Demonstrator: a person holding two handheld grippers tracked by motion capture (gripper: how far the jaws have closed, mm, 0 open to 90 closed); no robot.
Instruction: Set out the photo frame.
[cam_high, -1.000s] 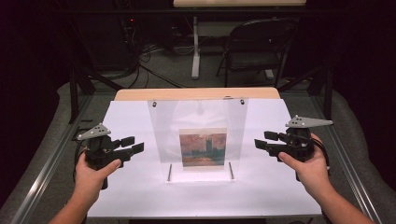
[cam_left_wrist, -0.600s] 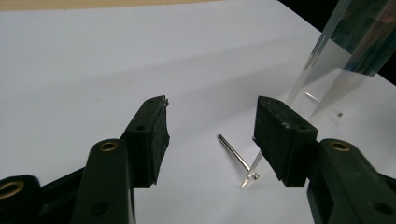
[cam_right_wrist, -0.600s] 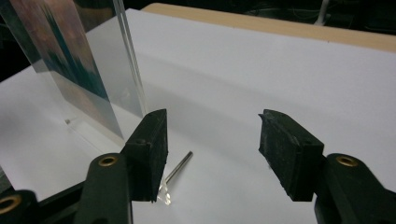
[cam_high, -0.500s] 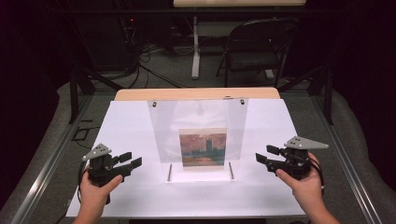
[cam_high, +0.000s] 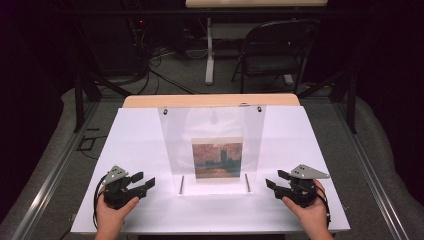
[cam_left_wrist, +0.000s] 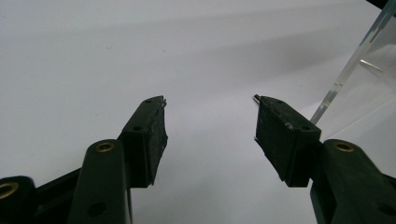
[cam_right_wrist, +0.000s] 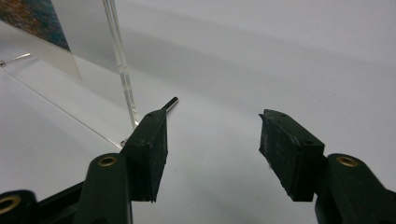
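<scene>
A clear acrylic stand (cam_high: 212, 127) is upright in the middle of the white tabletop (cam_high: 135, 140), with a small painting print (cam_high: 217, 159) leaning in it. Two thin metal pins (cam_high: 181, 184) lie on its base, one at each side. My left gripper (cam_high: 145, 180) rests low at the near left, open; its jaws have just been opening and nothing is between them (cam_left_wrist: 210, 105). The stand's edge (cam_left_wrist: 348, 70) shows to its right. My right gripper (cam_high: 274, 179) sits at the near right, open and empty (cam_right_wrist: 212, 116), beside the stand's edge (cam_right_wrist: 119, 60) and a pin (cam_right_wrist: 170, 103).
The white top lies on a wooden table (cam_high: 210, 100). Metal rails (cam_high: 55, 175) run along both sides. A folding chair (cam_high: 272, 50), a table leg and cables stand on the dark floor beyond.
Both hands have come down and back toward the near edge of the table, from beside the stand to low over the white top. The stand and print have not moved.
</scene>
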